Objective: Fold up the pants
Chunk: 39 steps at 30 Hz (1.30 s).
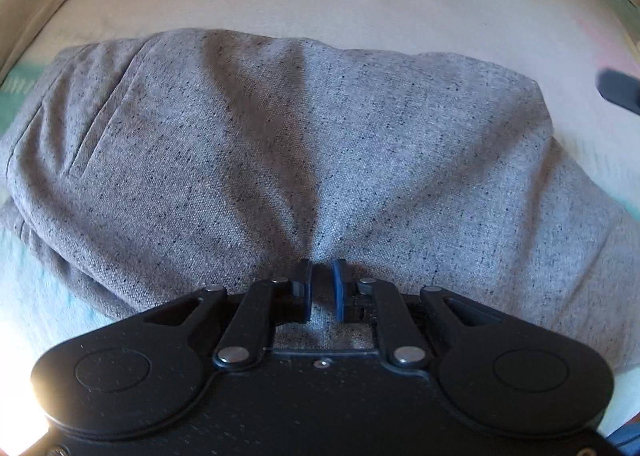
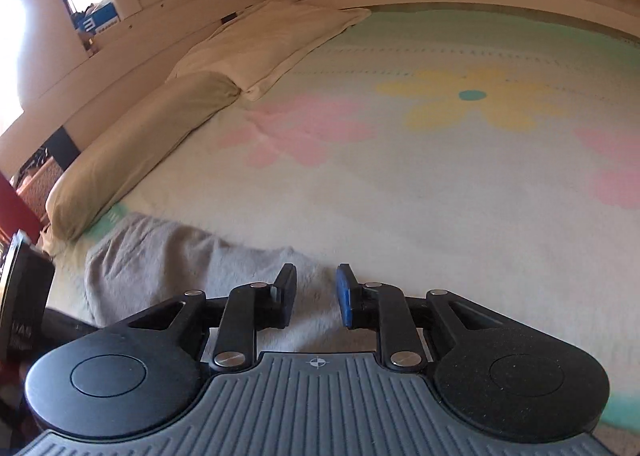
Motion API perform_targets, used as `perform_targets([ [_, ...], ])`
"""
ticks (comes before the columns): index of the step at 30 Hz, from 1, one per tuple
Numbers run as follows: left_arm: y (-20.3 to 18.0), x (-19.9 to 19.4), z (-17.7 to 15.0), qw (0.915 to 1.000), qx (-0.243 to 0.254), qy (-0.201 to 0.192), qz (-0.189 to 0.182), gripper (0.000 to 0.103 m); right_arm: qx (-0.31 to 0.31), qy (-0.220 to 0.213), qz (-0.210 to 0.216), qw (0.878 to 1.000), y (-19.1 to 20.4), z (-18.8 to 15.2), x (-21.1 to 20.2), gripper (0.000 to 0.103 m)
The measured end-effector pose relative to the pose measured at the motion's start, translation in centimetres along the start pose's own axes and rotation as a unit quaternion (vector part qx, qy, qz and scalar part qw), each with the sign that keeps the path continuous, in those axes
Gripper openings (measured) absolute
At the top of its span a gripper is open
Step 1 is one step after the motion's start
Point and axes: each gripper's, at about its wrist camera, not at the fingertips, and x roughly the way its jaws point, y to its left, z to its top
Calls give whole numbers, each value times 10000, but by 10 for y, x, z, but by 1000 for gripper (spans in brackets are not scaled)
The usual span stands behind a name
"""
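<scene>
Item: grey speckled woven pants [image 1: 280, 160], lying in a folded bundle on the bed with the pastel flower-print cover [image 2: 440, 192]. All places below are given relative to the pants.

Left gripper [image 1: 322, 286]: at the near edge of the pants, its 2 fingers [image 1: 305, 288] closed down on a pinch of the grey cloth; creases fan out from the pinch toward the far edge. The bundle spreads straight ahead of these fingers, its long axis running left to right across the view.

Right gripper [image 2: 316, 294]: just past the right end of the pants, fingers spread with nothing between them. In the right wrist view the grey cloth [image 2: 168, 260] lies ahead and to the left of the fingers, reaching under the left one; bare cover lies ahead.

Judgement: the left gripper is the nearer and already holds; the right must come leftward to take an edge.

Also present: 2 beige pillows [image 2: 152, 136], beyond the pants to the left.
</scene>
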Motion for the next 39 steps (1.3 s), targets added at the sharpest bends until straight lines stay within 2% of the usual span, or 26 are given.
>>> perform_targets([
  [3, 8, -5, 8, 9993, -357, -10, -70, 18, 76, 200, 160, 9996, -3, 8, 29, 22],
  [7, 5, -27, 23, 9971, -285, -670, 216, 18, 36, 811, 410, 9959, 0, -2, 57, 22],
  [9, 4, -35, 32, 9954, -308, -875, 251, 19, -330, 863, 621, 9938, 12, -16, 51, 22],
  [12, -4, -42, 41, 9937, -331, -1054, 200, 19, -1164, 1019, 644, 9859, 39, -42, 42, 15],
  [15, -13, -44, 54, 9943, -242, -1035, 94, 20, -1984, 1093, 534, 9725, 65, -71, 34, 12],
  [17, -20, -44, 61, 9953, -170, -948, -44, 30, -2366, 1181, 518, 9630, 77, -87, 33, 8],
  [19, -29, -43, 65, 9955, -79, -934, -119, 40, -2560, 1245, 515, 9572, 85, -99, 35, 8],
  [22, -47, -35, 73, 9966, 133, -793, -152, 42, -2750, 1195, 409, 9531, 90, -111, 35, 8],
  [24, -53, -29, 82, 9970, 106, -746, -183, 43, -2650, 1033, 491, 9574, 88, -104, 27, 8],
  [27, -48, -24, 91, 9969, -176, -764, -81, 43, -2095, 347, 477, 9760, 69, -77, 4, 10],
  [29, -39, -24, 96, 9961, -479, -740, -77, 43, -1654, -88, 241, 9859, 49, -54, -3, 26],
  [31, -31, -24, 100, 9948, -730, -698, -132, 43, -1322, -363, 93, 9905, 30, -34, -2, 34],
  [34, -20, -29, 104, 9934, -857, -743, -173, 43, -850, -288, 326, 9954, 5, -9, 12, 37],
  [37, -19, -34, 108, 9934, -814, -782, -218, 43, -573, 193, 750, 9954, -2, -2, 35, 38],
  [39, -17, -36, 112, 9934, -784, -804, -244, 43, -634, 517, 759, 9937, -1, -9, 45, 38],
])
